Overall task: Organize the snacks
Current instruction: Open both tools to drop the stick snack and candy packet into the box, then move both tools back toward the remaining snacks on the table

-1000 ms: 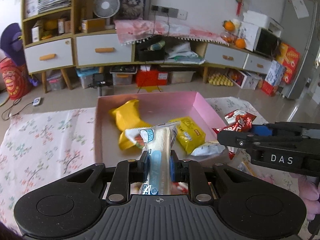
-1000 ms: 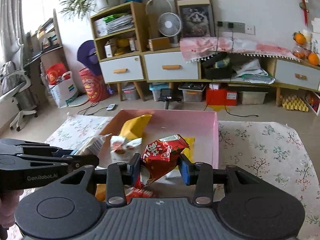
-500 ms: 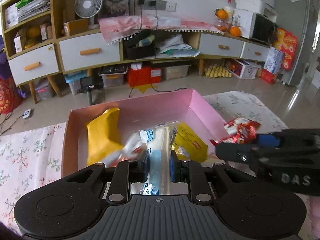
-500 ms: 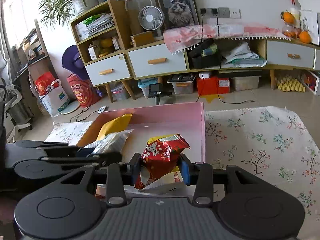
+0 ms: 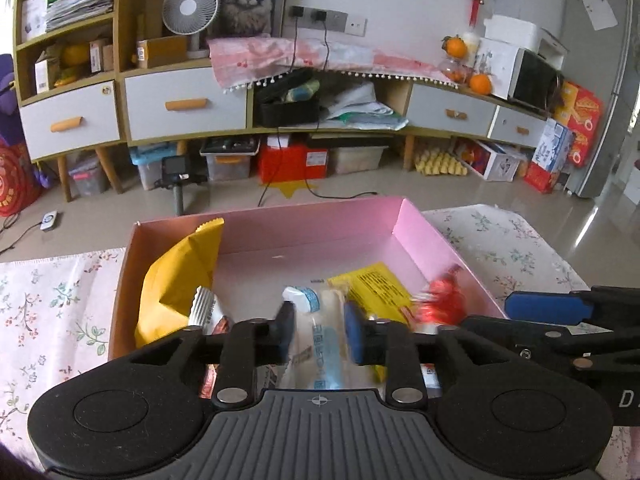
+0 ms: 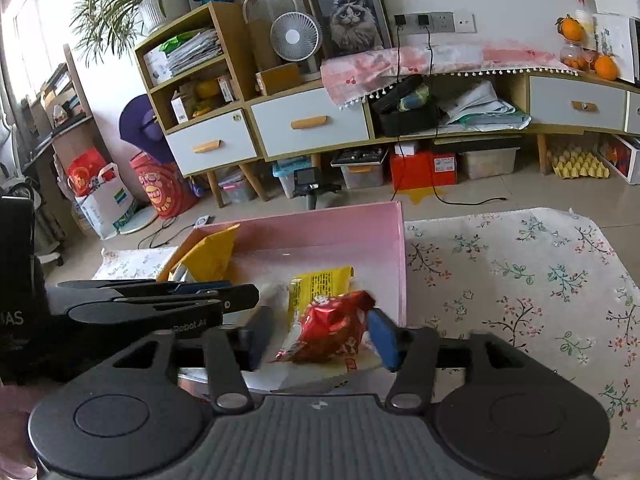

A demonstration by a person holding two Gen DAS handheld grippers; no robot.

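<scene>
Floral cloth covers the surface (image 5: 60,320) under a pink box (image 5: 420,224), with a long low cabinet and a small fan against the far wall.

From the left wrist view, the left gripper (image 5: 318,332) has just been opening: its fingers (image 5: 354,332) stand a little apart, and a clear bread packet with blue print (image 5: 320,340) lies between them. The packet looks blurred, and the pads no longer seem to press on it. It sits inside the box, near its front edge. To the left of the fingers a large yellow bag (image 5: 180,276) leans against the box's left wall, with a small white packet (image 5: 208,308) in front of it. Just right of the fingers lies a flat yellow packet (image 5: 376,288), and beyond it a blurred red snack packet (image 5: 444,300) by the right wall. The right gripper (image 5: 552,310) reaches in from the right.

From the right wrist view, the right gripper (image 6: 320,336) has likewise just been opening. Its fingers (image 6: 382,338) are spread wider than the crinkled red snack packet (image 6: 332,328) between them, so there is a gap on the left side. The red packet lies over the flat yellow packet (image 6: 320,284), inside the pink box (image 6: 400,264) close to its right wall. The left gripper (image 6: 160,304) lies to the left, over the box.
</scene>
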